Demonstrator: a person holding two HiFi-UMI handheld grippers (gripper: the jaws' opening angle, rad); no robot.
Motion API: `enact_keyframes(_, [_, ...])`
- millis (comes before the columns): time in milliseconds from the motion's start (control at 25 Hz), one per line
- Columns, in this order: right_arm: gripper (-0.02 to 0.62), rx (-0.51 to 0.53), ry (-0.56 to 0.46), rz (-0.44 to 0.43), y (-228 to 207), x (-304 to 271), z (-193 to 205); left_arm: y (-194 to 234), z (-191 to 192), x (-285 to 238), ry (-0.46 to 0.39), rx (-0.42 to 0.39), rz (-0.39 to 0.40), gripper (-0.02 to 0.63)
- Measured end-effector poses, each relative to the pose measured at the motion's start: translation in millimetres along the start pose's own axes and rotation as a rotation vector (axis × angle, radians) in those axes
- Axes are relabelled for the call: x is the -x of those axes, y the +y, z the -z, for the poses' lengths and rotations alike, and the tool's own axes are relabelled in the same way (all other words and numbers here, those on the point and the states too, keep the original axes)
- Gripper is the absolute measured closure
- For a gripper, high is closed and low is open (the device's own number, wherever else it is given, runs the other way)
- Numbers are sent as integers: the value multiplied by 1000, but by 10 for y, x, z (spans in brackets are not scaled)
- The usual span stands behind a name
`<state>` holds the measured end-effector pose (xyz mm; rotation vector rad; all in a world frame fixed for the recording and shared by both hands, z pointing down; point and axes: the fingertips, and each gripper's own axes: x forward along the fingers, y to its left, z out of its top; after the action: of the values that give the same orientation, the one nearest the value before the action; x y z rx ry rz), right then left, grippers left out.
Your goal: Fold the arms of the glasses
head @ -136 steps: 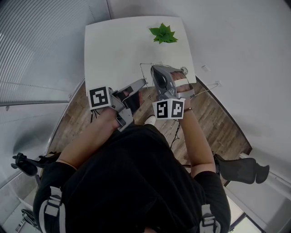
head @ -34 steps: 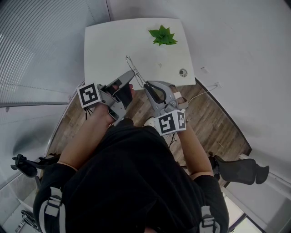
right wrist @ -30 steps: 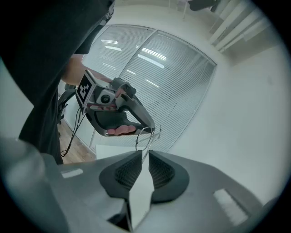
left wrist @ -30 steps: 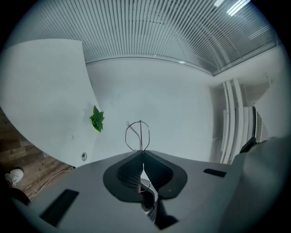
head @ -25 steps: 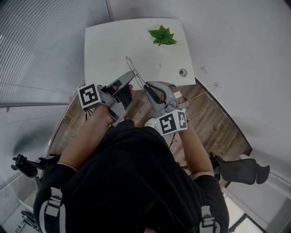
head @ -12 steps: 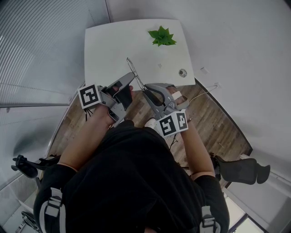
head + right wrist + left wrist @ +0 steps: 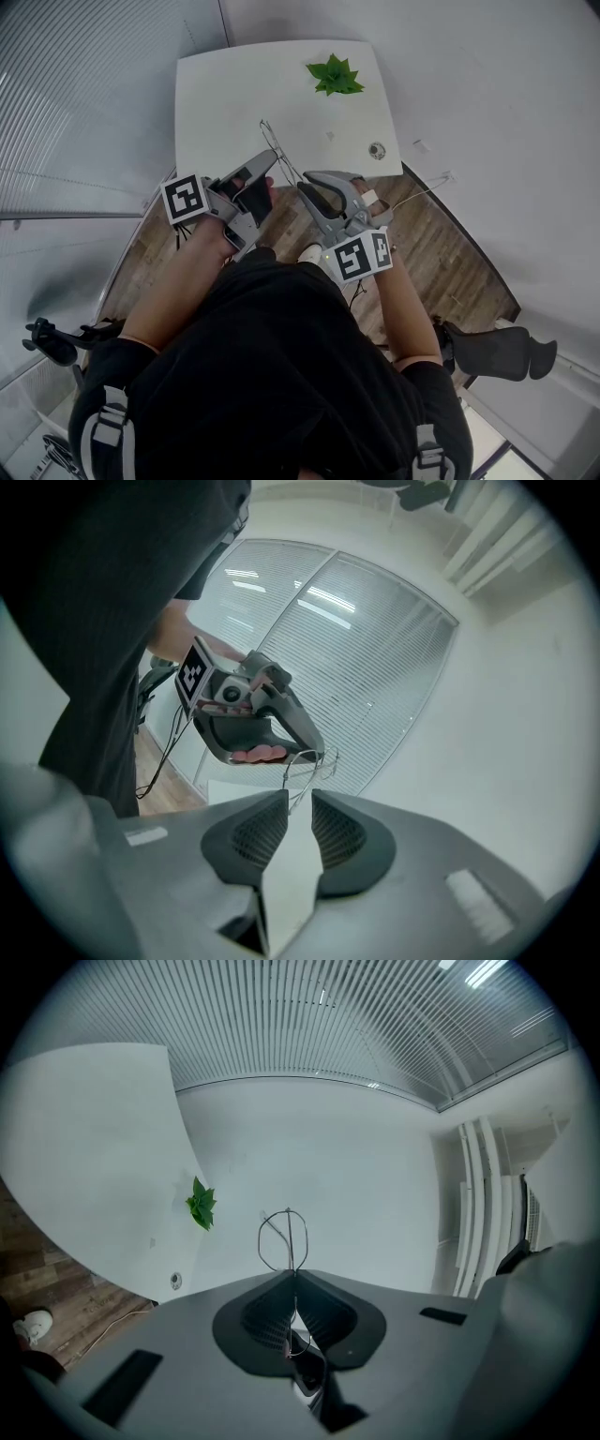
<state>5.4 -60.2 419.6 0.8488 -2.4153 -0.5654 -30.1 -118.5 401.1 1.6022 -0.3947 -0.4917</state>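
The glasses (image 7: 291,1241), a thin wire frame, are hanging in the air between the two grippers, over the near edge of the white bench (image 7: 225,94) rather than lying on it. In the left gripper view the rims are standing up as a loop just beyond the jaw tips, seen nearly edge-on, and a wire of the frame is running back down the seam between the jaws. The left gripper (image 7: 292,1274) is pinching the glasses there, its jaws pressed together on the wire.

From that pinch, one arm of the glasses (image 7: 302,778) is reaching away from the left gripper toward the right one. In the right gripper view its long axis is lying almost in line with the slot between that gripper's jaws, and its free end is coming down to the jaw tips. The right gripper (image 7: 300,799) is standing spread, with a gap plainly wider than the wire, so it is not gripping the arm. Whether the tip is inside the slot or just short of it cannot be told.

The right gripper is the nearer one to the free arm. By my reading, the fold is turning on pushing that arm sideways, across its length and toward the rims, while the left gripper is acting as the anchor.
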Motion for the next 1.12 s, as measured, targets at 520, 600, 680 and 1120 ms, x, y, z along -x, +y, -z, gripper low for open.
enact_keyframes(520, [537, -385, -242, 131, -502, 323, -224, 37, -1, 39, -14, -25, -11, 592])
enact_keyframes(600, [571, -471, -259, 166, -586, 362, -151, 50, 11, 43, -11, -35, -15, 592])
enact_keyframes(680, [583, -526, -255, 183, -622, 382, -28, 75, 28, 47, -8, -47, -19, 592])
enact_keyframes(1120, [584, -673, -281, 212, -605, 337, 54, 174, 117, 96, -5, -52, -26, 592])
